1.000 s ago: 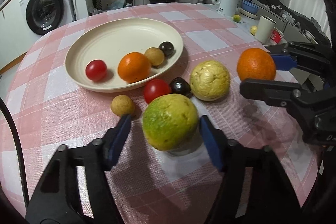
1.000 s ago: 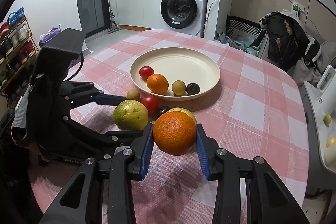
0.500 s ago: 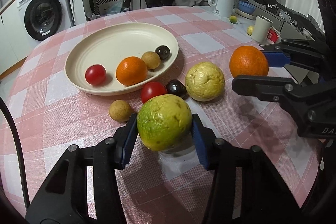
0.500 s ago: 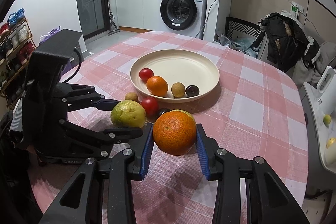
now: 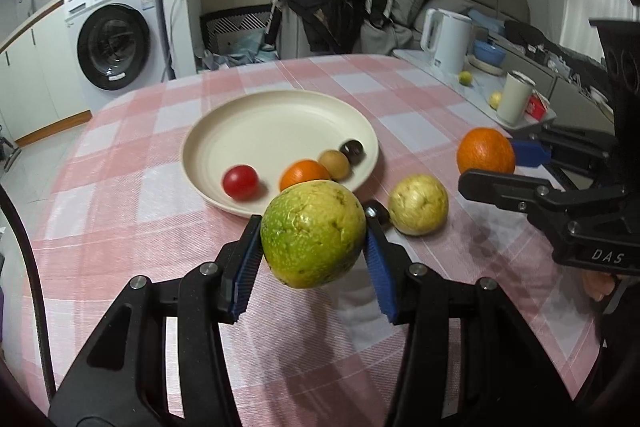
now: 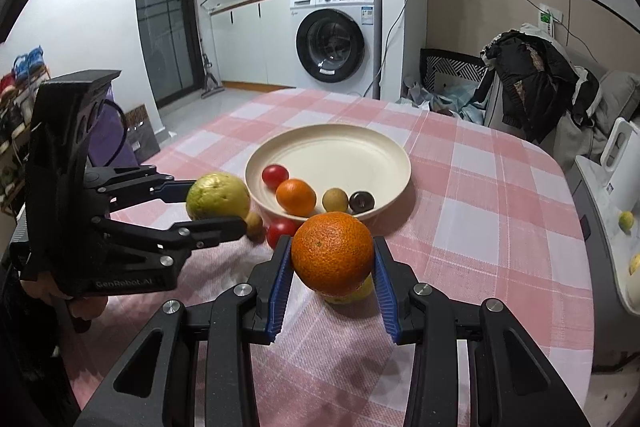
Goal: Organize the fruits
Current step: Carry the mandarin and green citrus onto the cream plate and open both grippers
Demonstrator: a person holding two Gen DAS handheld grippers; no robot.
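Left wrist view: the left gripper (image 5: 314, 247) clamps a green guava (image 5: 313, 233), lifted off the checked tablecloth (image 5: 120, 195). At 12 o'clock sits the cream plate (image 5: 276, 119); a yellow guava (image 5: 418, 204) lies at 2 o'clock.

Right wrist view: the right gripper (image 6: 332, 285) grips a large orange (image 6: 332, 253), the plate at 12 o'clock beyond it.

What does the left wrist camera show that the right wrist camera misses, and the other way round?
Only the left wrist view shows the whole pale yellow guava on the cloth and a white cup. Only the right wrist view shows a red tomato and a small brown fruit outside the plate. Both show the plate, the green guava and the large orange.
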